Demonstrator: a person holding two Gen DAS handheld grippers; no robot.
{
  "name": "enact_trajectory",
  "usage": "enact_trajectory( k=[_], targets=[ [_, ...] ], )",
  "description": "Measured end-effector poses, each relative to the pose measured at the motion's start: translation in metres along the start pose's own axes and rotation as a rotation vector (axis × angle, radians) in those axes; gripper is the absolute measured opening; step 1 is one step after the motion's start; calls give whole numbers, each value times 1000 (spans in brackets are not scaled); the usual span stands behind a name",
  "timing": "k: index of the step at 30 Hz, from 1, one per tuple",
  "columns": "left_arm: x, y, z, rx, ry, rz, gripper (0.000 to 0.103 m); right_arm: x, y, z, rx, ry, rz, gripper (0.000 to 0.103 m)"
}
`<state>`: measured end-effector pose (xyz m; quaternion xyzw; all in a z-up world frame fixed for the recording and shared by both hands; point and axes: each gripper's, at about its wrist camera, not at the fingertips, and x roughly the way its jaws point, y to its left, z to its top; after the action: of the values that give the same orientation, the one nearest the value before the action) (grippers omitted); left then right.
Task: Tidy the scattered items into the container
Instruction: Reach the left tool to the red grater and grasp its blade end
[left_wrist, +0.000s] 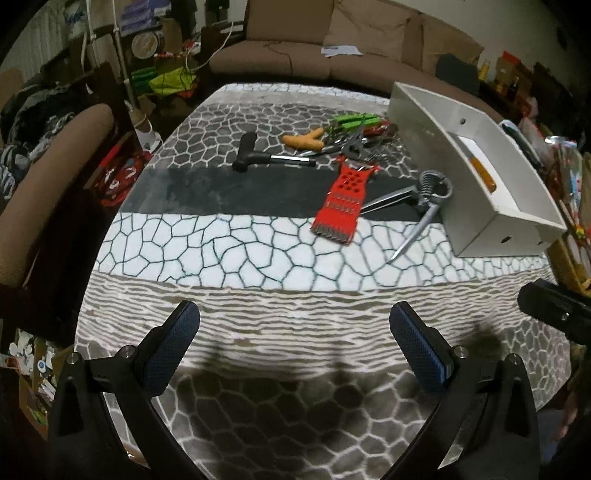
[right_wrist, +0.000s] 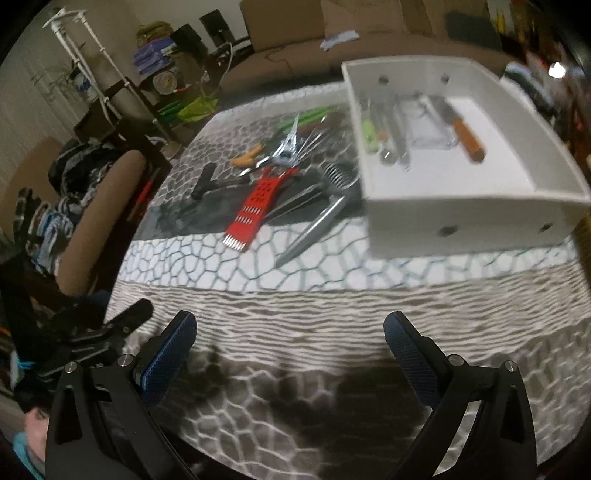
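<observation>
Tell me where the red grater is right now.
The red grater lies flat on the patterned tablecloth, left of the white container, in both wrist views. Metal tongs lie against its right side, and the black-handled tool sits further left.

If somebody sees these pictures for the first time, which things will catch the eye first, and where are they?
The red grater stands out first, lying flat near the middle of the patterned tablecloth. To its right sits the white container, already holding an orange-handled knife and some metal utensils. Both claws, left and right, are open and empty over the near edge.
</observation>
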<state>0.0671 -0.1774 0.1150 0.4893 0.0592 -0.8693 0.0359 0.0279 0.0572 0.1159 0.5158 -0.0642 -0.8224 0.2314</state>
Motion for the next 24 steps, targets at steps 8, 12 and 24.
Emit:
enact_trajectory(
  k=[8,12,24],
  targets=[
    [36,10,13,10,15,-18,103,50,-7,0,116,44,48,103],
    [58,8,27,20,21,-35,103,65,-19,1,184,35,60,102],
    [121,-33,63,123,22,-81,103,67,-35,18,214,19,95,102]
  ],
)
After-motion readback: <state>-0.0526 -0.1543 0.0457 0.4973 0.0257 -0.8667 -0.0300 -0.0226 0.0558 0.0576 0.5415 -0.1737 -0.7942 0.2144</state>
